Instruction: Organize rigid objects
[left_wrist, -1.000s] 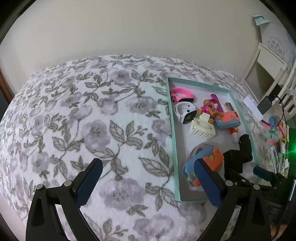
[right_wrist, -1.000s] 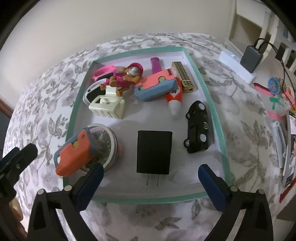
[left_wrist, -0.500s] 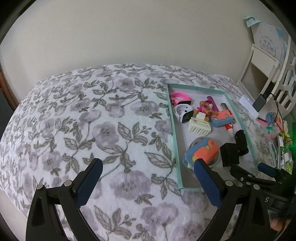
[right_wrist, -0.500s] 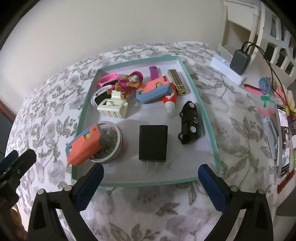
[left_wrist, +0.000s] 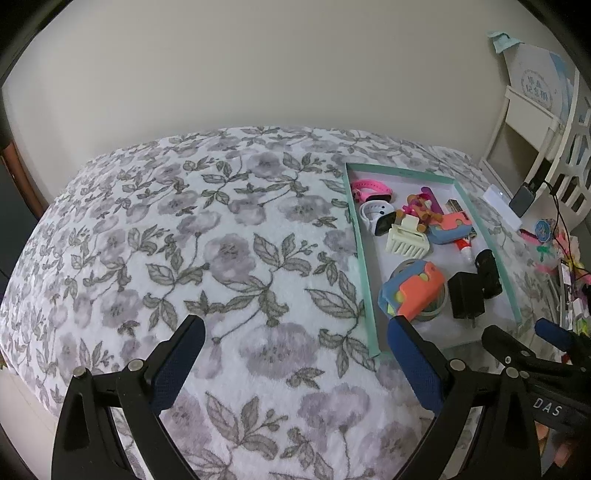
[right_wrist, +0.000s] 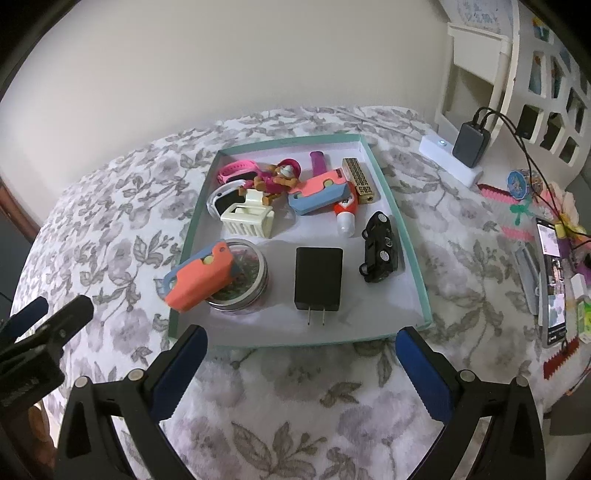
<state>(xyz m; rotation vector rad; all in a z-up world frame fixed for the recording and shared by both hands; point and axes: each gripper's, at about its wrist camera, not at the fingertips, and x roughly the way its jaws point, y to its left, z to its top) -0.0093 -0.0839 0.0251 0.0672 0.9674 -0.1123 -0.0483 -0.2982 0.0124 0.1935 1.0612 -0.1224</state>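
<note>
Sorting looks nearly done: the tray (right_wrist: 406, 236) apparently holds everything, while both claws, left claw (left_wrist: 293, 363) and right claw (right_wrist: 301, 363), hang released and empty.

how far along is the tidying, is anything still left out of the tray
Mostly done: the black charger, toy car, cream hair claw and the rest lie inside the teal tray. In hand: nothing; the left gripper and right gripper hover with open jaws. No loose item shows on the floral blanket beside the tray.
</note>
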